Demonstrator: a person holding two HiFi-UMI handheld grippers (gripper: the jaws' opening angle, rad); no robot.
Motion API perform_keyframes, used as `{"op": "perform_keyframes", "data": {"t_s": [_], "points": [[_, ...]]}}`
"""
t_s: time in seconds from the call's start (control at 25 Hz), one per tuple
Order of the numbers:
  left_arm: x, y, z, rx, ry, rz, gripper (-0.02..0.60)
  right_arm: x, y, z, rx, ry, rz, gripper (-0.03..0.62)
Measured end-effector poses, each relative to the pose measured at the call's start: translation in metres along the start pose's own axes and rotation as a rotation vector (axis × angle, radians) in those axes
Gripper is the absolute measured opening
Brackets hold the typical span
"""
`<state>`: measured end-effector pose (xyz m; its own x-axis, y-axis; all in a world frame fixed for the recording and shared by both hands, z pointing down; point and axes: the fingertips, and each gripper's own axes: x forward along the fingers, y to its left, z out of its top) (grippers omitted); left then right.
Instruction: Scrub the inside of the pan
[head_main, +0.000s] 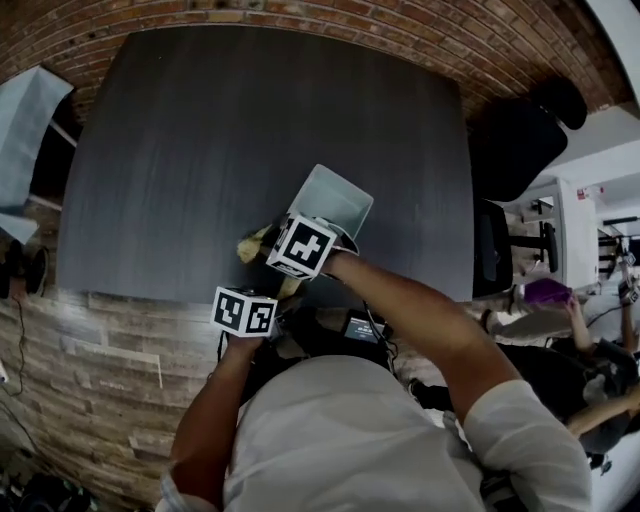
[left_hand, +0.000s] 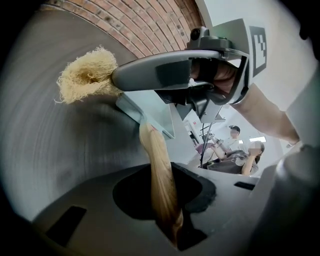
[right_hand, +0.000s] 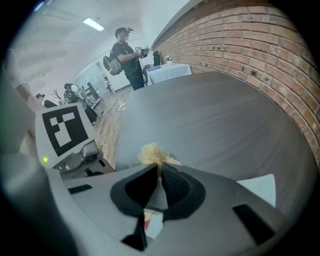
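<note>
Writing: no words can be read. Each marker cube, one on the left tool (head_main: 245, 312) and one on the right tool (head_main: 302, 245), bears only black-and-white squares. A small red-and-white patch (right_hand: 151, 223) sits on the pan wall, and its print is too small to make out.
Pan: a pale grey, square-cornered pan (head_main: 337, 200) on the dark desk (head_main: 250, 120), tilted with its near edge raised. What shows of its inside is plain grey.
Right claw: the right claw (right_hand: 156, 192) is pressed together on the pan's thin near wall. One pan corner (right_hand: 261, 187) juts out to the right of the claw.
Left claw: the left claw (left_hand: 167, 210) is pinching the tan wooden handle of the brush (left_hand: 159, 172). The handle runs up from the claw to the pan's edge (left_hand: 160, 117).
Brush head: a yellow fibre tuft (left_hand: 86, 77) lies outside the pan, just beside its near-left side and against the right claw's finger. In the head view (head_main: 252, 246) it sits left of the pan's near edge.
Beyond the pan: a brick wall (head_main: 300, 15) runs behind the far edge of the desk.
</note>
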<state>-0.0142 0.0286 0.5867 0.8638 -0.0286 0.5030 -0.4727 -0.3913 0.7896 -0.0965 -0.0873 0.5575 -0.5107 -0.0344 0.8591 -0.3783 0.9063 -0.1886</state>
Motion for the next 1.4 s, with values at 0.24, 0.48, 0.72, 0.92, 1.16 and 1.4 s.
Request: {"op": "perform_keyframes", "data": {"t_s": [0.24,0.48,0.72,0.92,1.16,1.4], "points": [[0.002,-0.003,0.008,-0.039,-0.028,0.029,0.087,-0.004,0.009,-0.001,-0.008,0.004,0.029,0.034],[0.008,-0.013,0.021,-0.020,-0.046,0.049,0.091,-0.022,0.009,-0.019,0.002,0.003,-0.005,0.034],[0.020,-0.024,0.021,-0.035,-0.063,0.042,0.092,-0.037,0.008,-0.038,0.015,-0.008,-0.040,0.034],[0.020,-0.021,0.027,-0.036,-0.081,0.051,0.092,-0.042,0.004,-0.039,0.026,-0.023,-0.071,0.034],[0.016,-0.016,0.027,-0.046,-0.096,0.067,0.094,-0.042,0.009,-0.047,0.019,-0.004,-0.103,0.034],[0.015,-0.014,0.033,-0.054,-0.113,0.073,0.095,-0.050,0.004,-0.052,0.103,-0.046,-0.127,0.034]]}}
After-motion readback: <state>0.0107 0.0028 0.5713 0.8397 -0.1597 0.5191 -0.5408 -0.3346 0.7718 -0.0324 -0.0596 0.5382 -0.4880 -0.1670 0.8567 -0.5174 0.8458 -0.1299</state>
